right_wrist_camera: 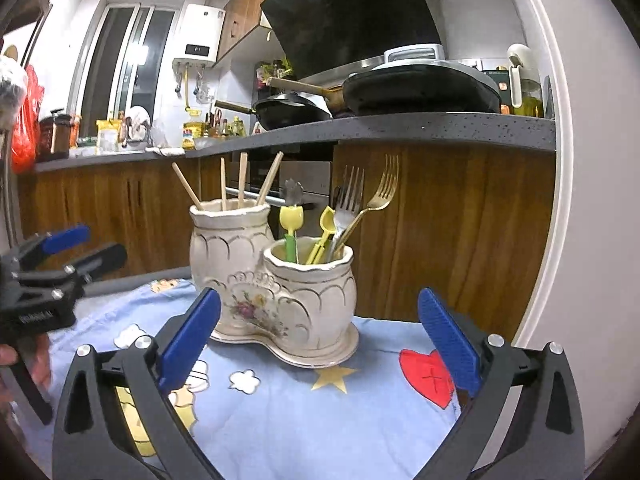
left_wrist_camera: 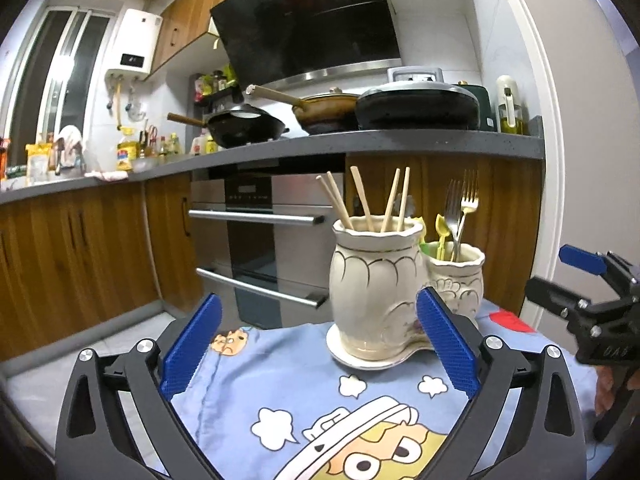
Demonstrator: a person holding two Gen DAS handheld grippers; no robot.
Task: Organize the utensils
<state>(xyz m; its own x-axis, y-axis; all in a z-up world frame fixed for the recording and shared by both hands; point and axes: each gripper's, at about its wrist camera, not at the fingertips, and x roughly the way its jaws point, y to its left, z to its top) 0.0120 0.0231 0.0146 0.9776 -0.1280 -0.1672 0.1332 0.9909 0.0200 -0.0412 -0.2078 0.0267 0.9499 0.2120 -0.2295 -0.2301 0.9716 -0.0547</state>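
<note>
A cream ceramic double holder stands on a blue cartoon cloth (left_wrist_camera: 280, 380). Its tall pot (left_wrist_camera: 374, 280) holds several wooden chopsticks (left_wrist_camera: 362, 200). The short pot (right_wrist_camera: 316, 296) holds forks (right_wrist_camera: 380, 196) and yellow-green plastic spoons (right_wrist_camera: 290, 224). My left gripper (left_wrist_camera: 319, 298) is open just in front of the tall pot, and nothing lies between its blue pads. My right gripper (right_wrist_camera: 319, 294) is open in front of the short pot, also with nothing in it. Each gripper shows at the edge of the other's view, the right one (left_wrist_camera: 546, 270) and the left one (right_wrist_camera: 106, 243).
Behind the cloth-covered table run wooden cabinets (right_wrist_camera: 440, 232) and a built-in oven (left_wrist_camera: 260, 240) under a grey counter (left_wrist_camera: 400, 144) with pans. A white door frame (right_wrist_camera: 560, 200) rises on the right. A hand (right_wrist_camera: 36, 360) grips the left tool's handle.
</note>
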